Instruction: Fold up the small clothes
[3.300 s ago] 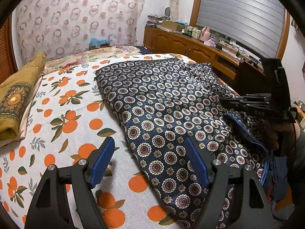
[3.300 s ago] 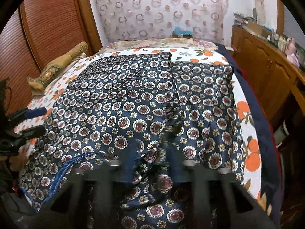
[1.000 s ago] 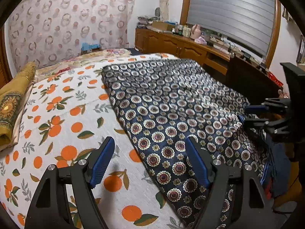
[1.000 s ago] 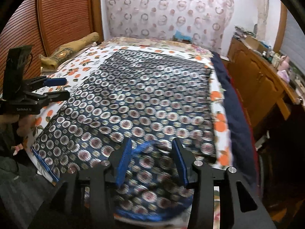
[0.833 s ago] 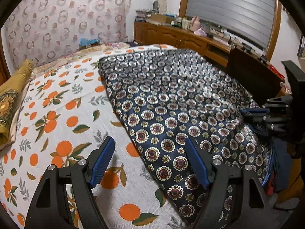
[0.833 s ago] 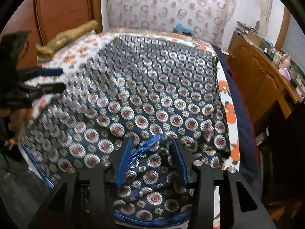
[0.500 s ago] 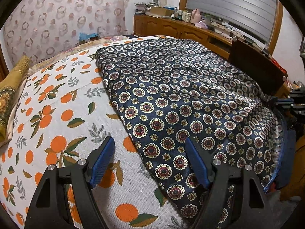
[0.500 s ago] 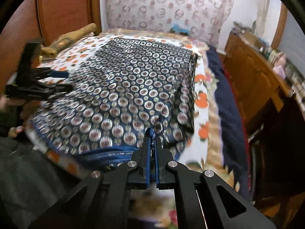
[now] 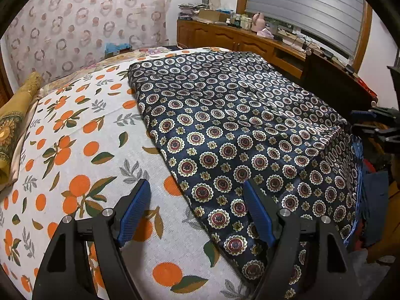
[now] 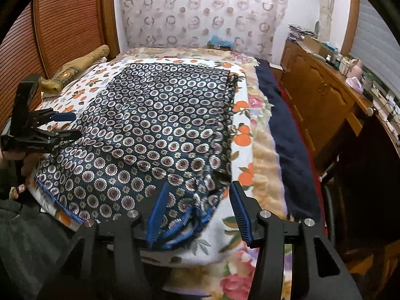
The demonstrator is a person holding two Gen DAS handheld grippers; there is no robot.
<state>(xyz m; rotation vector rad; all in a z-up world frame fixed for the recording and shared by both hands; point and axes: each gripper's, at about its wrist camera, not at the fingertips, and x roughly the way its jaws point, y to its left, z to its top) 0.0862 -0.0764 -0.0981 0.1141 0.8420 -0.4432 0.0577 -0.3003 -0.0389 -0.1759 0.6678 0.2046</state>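
A navy cloth with round medallion print and a blue hem [image 9: 237,125] [image 10: 155,130] lies spread flat on the bed. My left gripper [image 9: 197,200] is open and hovers over the cloth's near left edge, with one finger above the orange-print sheet [image 9: 75,137]. My right gripper [image 10: 198,195] is opening. The cloth's bunched near right corner [image 10: 185,222] lies loose between its fingers, and neither pad presses on it. Each gripper shows in the other's view: the right gripper [image 9: 370,125] at the cloth's far side, the left gripper [image 10: 62,125] beside its left edge.
A folded mustard cloth [image 9: 10,130] [image 10: 75,67] lies at the bed's far left. A dark blue blanket [image 10: 282,125] runs along the bed's right side. A wooden cabinet [image 10: 320,87] with clutter stands to the right, a slatted wooden door [image 10: 62,25] to the left.
The right gripper was shut on the cloth's hem corner half a second ago and has now let go; the corner lies on the bed. The left gripper stayed open, barely moving.
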